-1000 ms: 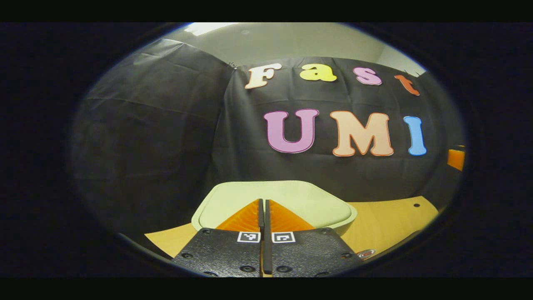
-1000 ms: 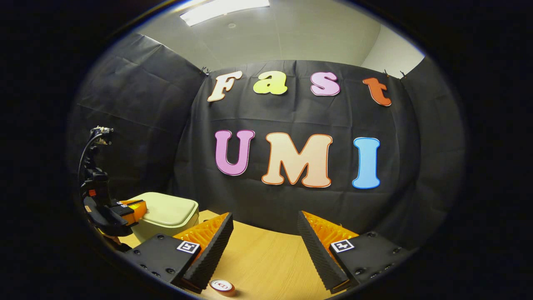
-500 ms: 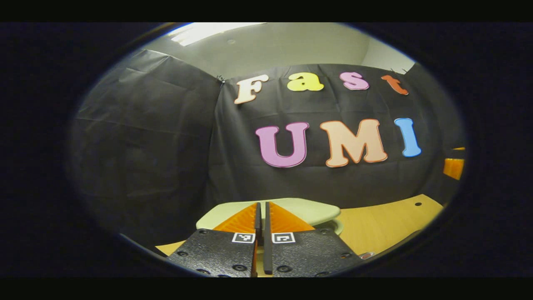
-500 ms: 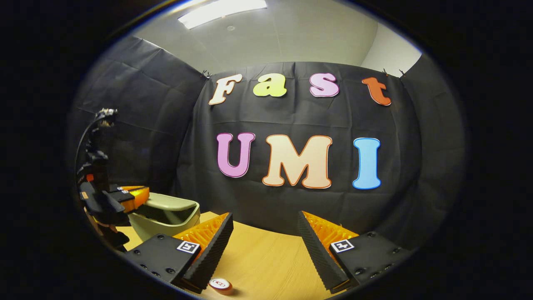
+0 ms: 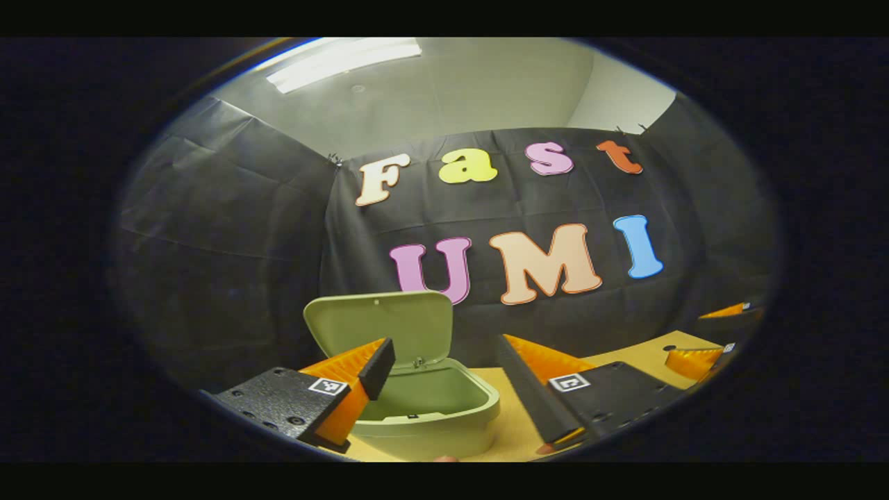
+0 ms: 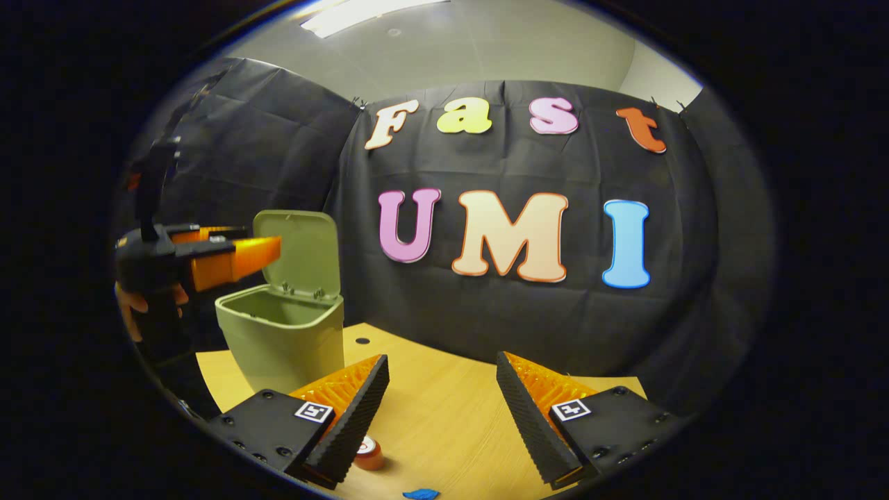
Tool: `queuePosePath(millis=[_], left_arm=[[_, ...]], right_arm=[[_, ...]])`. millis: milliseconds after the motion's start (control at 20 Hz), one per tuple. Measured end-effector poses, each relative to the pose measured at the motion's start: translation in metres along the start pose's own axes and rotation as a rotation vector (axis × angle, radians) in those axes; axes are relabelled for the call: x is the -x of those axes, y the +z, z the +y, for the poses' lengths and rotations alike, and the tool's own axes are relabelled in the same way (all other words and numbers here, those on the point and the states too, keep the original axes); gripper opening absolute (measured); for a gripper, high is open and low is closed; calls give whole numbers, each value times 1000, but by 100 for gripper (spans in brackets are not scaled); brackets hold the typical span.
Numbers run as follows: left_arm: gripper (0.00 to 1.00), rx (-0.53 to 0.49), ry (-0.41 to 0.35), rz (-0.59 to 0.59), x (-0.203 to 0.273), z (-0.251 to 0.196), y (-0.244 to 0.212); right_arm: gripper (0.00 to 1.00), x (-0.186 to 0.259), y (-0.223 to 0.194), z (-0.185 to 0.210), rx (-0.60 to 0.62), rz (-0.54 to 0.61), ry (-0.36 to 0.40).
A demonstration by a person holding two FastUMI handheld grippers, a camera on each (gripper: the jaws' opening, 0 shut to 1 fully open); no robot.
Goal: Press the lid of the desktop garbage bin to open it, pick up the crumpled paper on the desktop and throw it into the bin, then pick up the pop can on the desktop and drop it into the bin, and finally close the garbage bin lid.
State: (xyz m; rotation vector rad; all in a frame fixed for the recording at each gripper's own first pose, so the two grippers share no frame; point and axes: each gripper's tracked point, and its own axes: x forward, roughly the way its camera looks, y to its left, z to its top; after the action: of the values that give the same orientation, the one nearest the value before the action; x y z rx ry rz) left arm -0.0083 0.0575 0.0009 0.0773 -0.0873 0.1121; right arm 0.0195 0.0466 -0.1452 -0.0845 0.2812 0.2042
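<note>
The pale green desktop bin (image 5: 430, 410) stands open, its lid (image 5: 378, 323) tipped up at the back. My left gripper (image 5: 444, 354) hovers above the bin's near rim, open, with nothing between its fingers. In the right gripper view the bin (image 6: 285, 340) stands at the left on the wooden table (image 6: 444, 410), and the left gripper (image 6: 229, 253) hangs above its mouth. My right gripper (image 6: 442, 367) is open and empty over the table. A red pop can (image 6: 369, 453) peeks out beside its left finger. A small blue scrap (image 6: 420, 494) lies at the bottom edge; whether it is the paper is unclear.
The black cloth wall closes off the back and sides. A hand (image 6: 128, 305) holds the left gripper at the far left. The table has a small hole (image 6: 362, 341) behind the bin. In the left gripper view the right gripper (image 5: 701, 354) shows at the far right.
The bin lid has sprung from closed to upright. My left gripper has lifted off the lid and gone from shut to open. The right gripper has shifted slightly, still open.
</note>
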Motion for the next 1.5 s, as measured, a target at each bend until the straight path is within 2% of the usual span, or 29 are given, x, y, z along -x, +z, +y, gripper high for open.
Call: queuePosePath(millis=[50,100,150,200,350,400,450,650,900,1000,1050,1100,1200,1250,1350,1500], left_arm=[[99,-11,7,-3,5,1,4],[94,-17,16,-6,6,3,6],[99,-21,24,-6,9,4,10],[94,-25,33,-5,12,6,10],[94,-46,59,1,22,14,13],[99,-52,67,3,24,16,14],[94,-59,77,6,27,19,15],[94,-79,115,21,39,33,13],[94,-99,158,64,51,49,2],[94,-110,164,69,55,53,2],[94,-114,164,72,54,54,1],[94,-115,163,75,54,55,0],[94,-109,157,77,53,55,0],[94,-105,152,77,53,54,-1],[94,-97,140,79,52,54,-2],[94,-78,124,82,51,58,-5]], right_arm=[[98,-3,-19,0,5,44,9],[98,-5,-41,1,11,92,20],[98,-7,-62,3,22,132,30],[98,-8,-82,3,38,166,36],[98,-8,-140,7,77,278,63],[99,-8,-157,9,84,311,79],[99,-8,-174,12,94,346,91],[98,-3,-242,16,136,505,130],[99,5,-282,19,119,660,152],[99,12,-294,28,82,731,204],[94,12,-293,37,32,733,230],[71,10,-293,41,10,736,229],[32,10,-292,42,-3,744,249],[31,14,-292,44,1,748,256],[21,9,-276,36,18,679,216],[21,-3,-235,31,-2,572,172]])
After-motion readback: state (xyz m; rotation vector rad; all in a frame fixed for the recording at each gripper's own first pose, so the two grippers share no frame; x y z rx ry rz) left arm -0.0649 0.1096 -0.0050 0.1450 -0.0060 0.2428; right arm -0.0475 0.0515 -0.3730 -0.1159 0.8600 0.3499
